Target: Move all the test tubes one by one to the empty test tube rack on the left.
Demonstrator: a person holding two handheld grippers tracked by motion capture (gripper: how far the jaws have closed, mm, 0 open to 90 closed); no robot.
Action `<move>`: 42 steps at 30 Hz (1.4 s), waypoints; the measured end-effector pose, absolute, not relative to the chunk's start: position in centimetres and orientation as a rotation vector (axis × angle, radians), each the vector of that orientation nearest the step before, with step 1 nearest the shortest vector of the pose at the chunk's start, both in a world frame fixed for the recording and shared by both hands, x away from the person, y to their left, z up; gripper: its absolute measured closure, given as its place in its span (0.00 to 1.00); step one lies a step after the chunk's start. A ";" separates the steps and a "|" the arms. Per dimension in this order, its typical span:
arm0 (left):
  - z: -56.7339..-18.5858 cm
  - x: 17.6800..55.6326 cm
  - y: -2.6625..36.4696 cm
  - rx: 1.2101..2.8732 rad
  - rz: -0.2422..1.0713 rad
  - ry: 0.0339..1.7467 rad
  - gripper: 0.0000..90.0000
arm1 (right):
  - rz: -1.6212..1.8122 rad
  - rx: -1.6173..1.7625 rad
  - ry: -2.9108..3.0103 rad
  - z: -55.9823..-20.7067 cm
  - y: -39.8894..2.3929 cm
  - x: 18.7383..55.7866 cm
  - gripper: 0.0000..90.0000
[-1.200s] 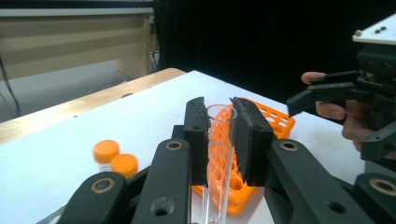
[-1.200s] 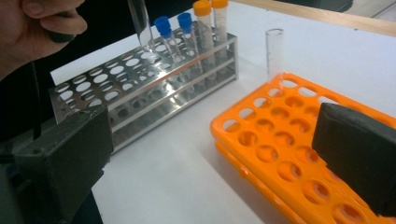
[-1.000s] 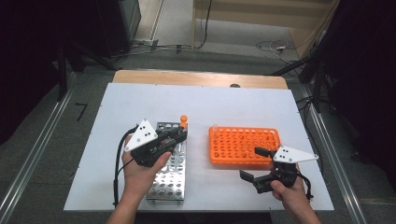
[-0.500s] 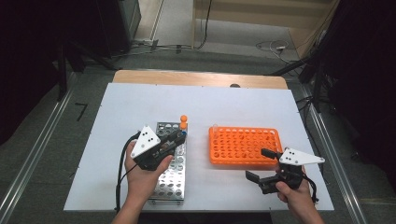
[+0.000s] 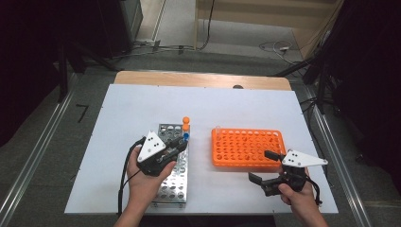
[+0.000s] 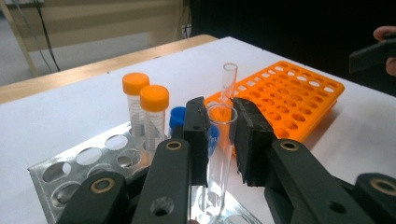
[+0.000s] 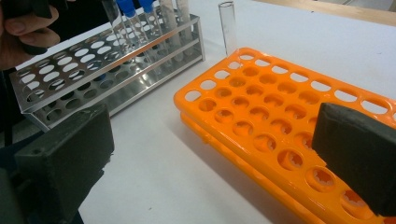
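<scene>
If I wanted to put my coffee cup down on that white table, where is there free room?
The far strip of the white table, beyond the metal rack and the orange rack, is bare, as is the left side beside the metal rack. The gap between the racks is narrow. The near edge is crowded by the left gripper and the right gripper.

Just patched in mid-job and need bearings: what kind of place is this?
Probably a lab-style recording bench, not a working lab: a white table holds a metal tube rack and an orange tube rack, with cables and dark equipment stands on the floor beyond.
</scene>
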State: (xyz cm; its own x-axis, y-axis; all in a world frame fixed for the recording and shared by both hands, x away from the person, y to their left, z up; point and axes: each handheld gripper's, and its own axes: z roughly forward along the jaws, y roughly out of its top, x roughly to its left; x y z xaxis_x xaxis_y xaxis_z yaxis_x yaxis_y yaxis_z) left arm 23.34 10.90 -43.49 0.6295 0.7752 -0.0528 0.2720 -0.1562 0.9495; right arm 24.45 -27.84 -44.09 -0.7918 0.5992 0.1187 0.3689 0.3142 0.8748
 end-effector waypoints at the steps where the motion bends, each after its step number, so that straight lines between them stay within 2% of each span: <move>1: -43.5 23.3 10.9 1.729 0.548 0.866 0.85 | 1.473 0.884 2.351 -44.1 -27.8 24.5 0.00; 10: -44.1 23.5 11.0 1.784 0.493 0.899 0.84 | 1.459 0.893 2.355 -44.3 -27.8 24.7 0.00; 15: -44.2 23.6 11.1 1.777 0.437 0.903 0.78 | 1.455 0.896 2.355 -44.4 -27.9 24.9 0.00; 20: -43.9 23.4 11.3 1.752 0.425 0.889 0.65 | 1.453 0.897 2.352 -44.4 -27.8 25.0 0.00; 32: -43.2 22.8 12.7 1.714 0.369 0.836 0.12 | 1.457 0.907 2.323 -44.1 -27.3 25.8 0.00; 37: -42.9 22.7 13.0 1.715 0.350 0.821 0.01 | 1.460 0.917 2.321 -43.9 -26.7 26.5 0.00; 42: -42.7 22.6 13.3 1.704 0.359 0.823 0.00 | 1.461 0.926 2.320 -43.6 -25.9 27.3 0.00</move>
State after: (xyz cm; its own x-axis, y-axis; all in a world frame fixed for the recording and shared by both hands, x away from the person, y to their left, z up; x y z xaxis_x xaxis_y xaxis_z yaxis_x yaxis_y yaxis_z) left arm 22.59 13.26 -42.71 0.7068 0.6845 -0.1786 0.3350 -0.1016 0.9367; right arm 27.30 -25.93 -43.64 -0.7678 0.6290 0.1216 0.3812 0.2960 0.8758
